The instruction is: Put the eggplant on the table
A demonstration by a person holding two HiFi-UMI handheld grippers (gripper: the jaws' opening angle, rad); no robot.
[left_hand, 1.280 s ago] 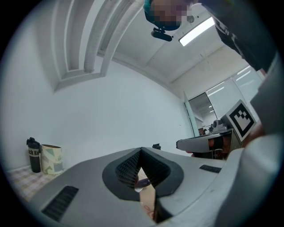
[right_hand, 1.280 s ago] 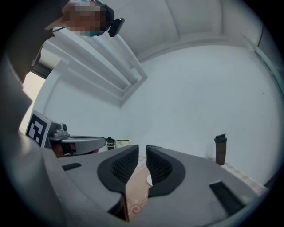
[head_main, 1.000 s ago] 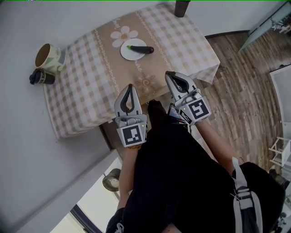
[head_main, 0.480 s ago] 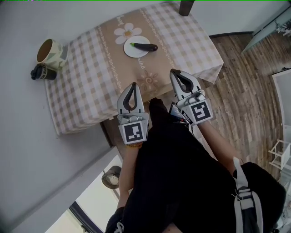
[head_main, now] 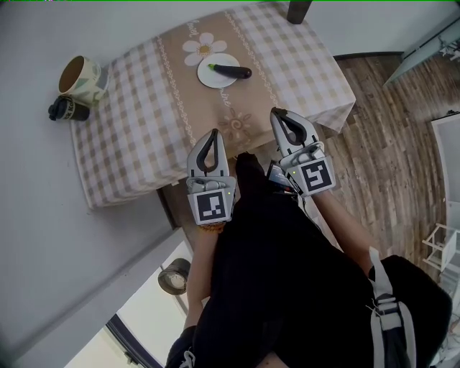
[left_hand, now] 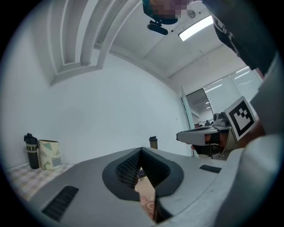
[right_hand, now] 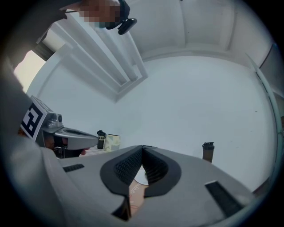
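A dark purple eggplant (head_main: pixel 233 70) lies on a small white plate (head_main: pixel 213 77) at the far middle of a table under a checked cloth (head_main: pixel 136 136). Both grippers are held level at the table's near edge, well short of the plate. My left gripper (head_main: pixel 210 134) is shut, its tips touching with nothing between them (left_hand: pixel 141 149). To its right, my right gripper (head_main: pixel 276 111) is also shut and empty (right_hand: pixel 143 146). In the right gripper view a sliver of the plate (right_hand: pixel 140 178) shows through the gap behind the jaw tips.
A patterned cup (head_main: pixel 80 77) and a black bottle (head_main: pixel 65 110) sit at the table's far left corner. A dark bottle (head_main: pixel 297 10) stands at the far edge. A wall borders the left side; wooden floor (head_main: pixel 388 129) lies to the right. A tape roll (head_main: pixel 175 277) is on the floor.
The head view has shifted slightly, so the table and plate sit a little further right in the picture. Both grippers stay shut at the near edge.
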